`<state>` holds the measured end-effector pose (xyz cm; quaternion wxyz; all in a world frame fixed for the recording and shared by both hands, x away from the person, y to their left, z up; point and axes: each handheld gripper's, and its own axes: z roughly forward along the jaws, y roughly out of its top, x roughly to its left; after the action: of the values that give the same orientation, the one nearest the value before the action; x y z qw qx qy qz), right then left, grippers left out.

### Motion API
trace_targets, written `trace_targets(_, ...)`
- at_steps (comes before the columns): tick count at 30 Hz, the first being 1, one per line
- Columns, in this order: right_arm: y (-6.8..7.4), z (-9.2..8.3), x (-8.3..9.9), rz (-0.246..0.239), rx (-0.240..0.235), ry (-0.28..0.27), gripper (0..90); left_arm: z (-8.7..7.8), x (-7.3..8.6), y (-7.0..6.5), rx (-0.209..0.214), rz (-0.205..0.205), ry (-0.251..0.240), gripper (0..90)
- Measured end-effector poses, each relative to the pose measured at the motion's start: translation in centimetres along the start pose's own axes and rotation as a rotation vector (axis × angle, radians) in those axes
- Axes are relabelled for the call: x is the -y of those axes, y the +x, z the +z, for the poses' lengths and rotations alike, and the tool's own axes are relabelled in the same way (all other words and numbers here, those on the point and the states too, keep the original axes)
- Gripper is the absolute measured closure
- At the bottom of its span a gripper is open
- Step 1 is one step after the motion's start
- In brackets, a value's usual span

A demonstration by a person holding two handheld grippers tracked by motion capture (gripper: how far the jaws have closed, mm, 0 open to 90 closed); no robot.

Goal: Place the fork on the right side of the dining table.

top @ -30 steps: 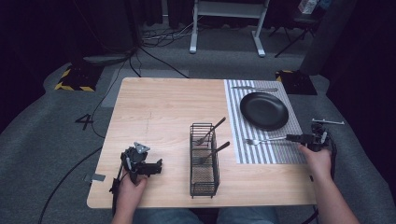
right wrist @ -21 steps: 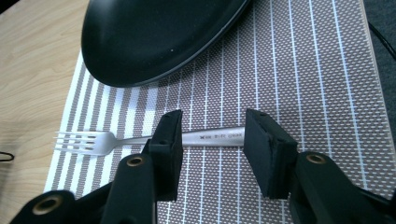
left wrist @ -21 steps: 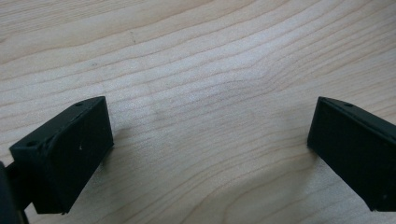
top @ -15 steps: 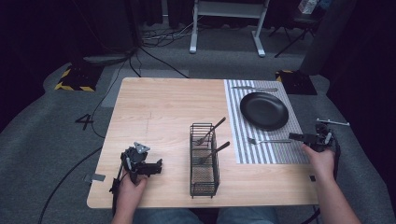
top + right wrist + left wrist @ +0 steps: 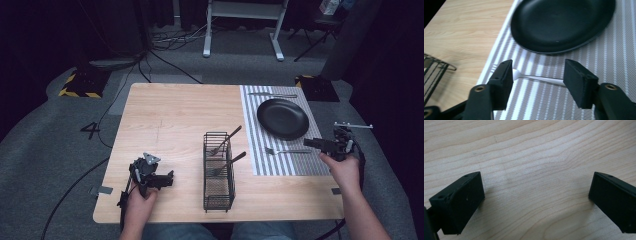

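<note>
On the wooden surface, a fork lies on the striped mat near the black plate. The right claw, just opened, hovers beside its handle. Two utensils stand in the wire basket; the left claw rests at near left.

high view overhead, facing forward-down; right gripper view close above the fork and plate, shared with high view.

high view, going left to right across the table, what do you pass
left gripper → black wire cutlery basket → silver fork on the striped placemat → right gripper
</note>
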<state>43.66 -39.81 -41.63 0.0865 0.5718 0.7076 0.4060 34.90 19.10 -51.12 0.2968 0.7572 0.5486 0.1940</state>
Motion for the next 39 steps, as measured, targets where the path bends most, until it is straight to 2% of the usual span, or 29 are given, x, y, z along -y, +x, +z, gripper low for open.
trace_targets(10,4.0,-0.5,0.1,-0.147,-0.052,0.006,31.6,-0.2,0.3,-0.1,0.002,0.002,0.001,0.2)
trace_targets(17,6.8,-0.4,1.3,-0.237,-0.092,0.027,30.7,-0.3,0.3,-0.1,0.002,0.002,0.001,0.2)
trace_targets(23,8.5,-0.3,2.6,-0.305,-0.124,0.031,30.8,-0.3,0.3,-0.1,0.001,0.002,0.001,0.2)
trace_targets(28,9.6,0.0,3.9,-0.363,-0.147,0.027,31.1,-0.3,0.3,-0.1,0.001,0.002,0.001,0.2)
trace_targets(34,10.3,0.5,5.5,-0.420,-0.162,0.026,31.3,-0.3,0.3,-0.1,0.001,0.002,0.001,0.2)
trace_targets(39,10.0,1.3,6.9,-0.431,-0.175,0.039,31.6,-0.3,0.3,-0.1,0.002,0.003,0.001,0.2)
